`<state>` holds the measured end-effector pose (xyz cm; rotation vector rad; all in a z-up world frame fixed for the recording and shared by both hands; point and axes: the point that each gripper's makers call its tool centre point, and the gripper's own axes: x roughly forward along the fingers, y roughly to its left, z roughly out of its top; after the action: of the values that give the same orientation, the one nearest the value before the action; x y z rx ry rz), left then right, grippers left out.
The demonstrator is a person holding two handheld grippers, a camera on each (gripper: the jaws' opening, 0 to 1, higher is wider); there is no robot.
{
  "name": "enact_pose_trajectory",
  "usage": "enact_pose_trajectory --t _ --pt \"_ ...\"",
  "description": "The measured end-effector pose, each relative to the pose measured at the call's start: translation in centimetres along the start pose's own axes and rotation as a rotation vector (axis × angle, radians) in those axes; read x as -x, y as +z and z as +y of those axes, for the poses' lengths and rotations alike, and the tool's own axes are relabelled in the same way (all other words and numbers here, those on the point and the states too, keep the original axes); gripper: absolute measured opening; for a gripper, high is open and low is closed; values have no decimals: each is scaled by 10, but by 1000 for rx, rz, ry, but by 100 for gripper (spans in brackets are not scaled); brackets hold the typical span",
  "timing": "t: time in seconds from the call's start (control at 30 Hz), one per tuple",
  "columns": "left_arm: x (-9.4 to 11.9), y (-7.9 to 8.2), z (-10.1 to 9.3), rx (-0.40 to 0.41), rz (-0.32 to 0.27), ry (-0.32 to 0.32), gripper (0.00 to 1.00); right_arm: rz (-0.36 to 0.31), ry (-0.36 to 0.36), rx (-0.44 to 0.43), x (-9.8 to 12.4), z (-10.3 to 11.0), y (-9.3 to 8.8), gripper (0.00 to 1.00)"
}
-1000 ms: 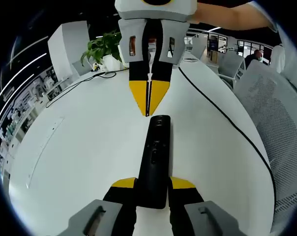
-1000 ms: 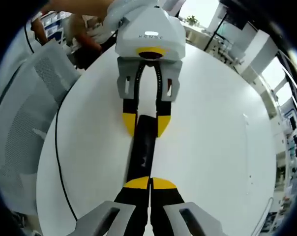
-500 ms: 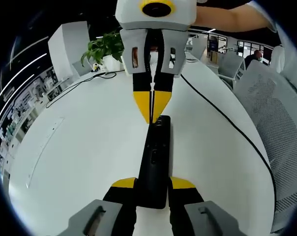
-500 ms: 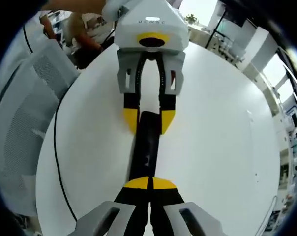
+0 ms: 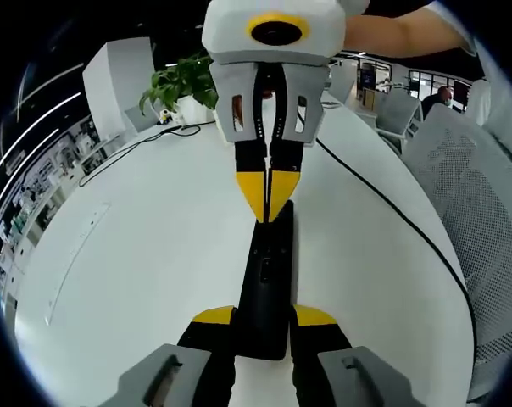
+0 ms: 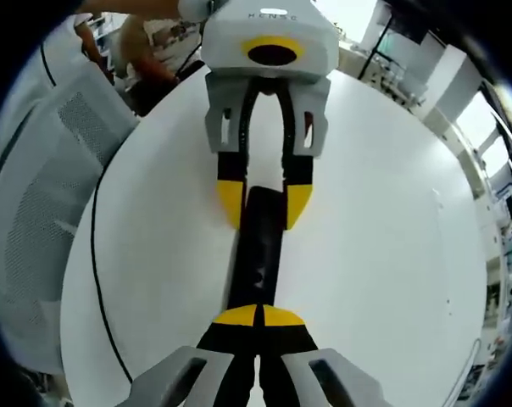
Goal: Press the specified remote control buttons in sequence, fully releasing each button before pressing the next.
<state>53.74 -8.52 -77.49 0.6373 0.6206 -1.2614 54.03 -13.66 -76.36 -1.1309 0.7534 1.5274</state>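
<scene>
Item: black remote control, lying on the white desk, long axis running straight between my two grippers. My left gripper is clamped on its near end; my right gripper, jaws together, has its tip on the far end, apparently pressing a button. A black cable runs along the desk to the right.

Both grippers share one build: a white housing with a yellow oval patch at the front, grey cheek plates with slots, black jaw arms, yellow tips. The left gripper has blunt, rounded tips; its housing bears dark lettering in the right gripper view. The right gripper has tips tapering to a point
</scene>
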Motion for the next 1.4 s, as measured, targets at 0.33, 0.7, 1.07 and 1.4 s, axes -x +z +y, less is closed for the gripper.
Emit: enact_pose_trajectory --t 0.33,0.7,1.07,1.4 --pt "0 0 0 1 -3 1 23 2 6 2 -1 0 1 0" --pt "0 0 0 0 -5 1 23 13 18 9 -5 1 0 0" --pt "0 0 0 0 -6 2 23 10 27 9 -8 2 -1 0" --pt "0 0 -1 1 -8 1 23 40 50 5 -10 2 -2 0"
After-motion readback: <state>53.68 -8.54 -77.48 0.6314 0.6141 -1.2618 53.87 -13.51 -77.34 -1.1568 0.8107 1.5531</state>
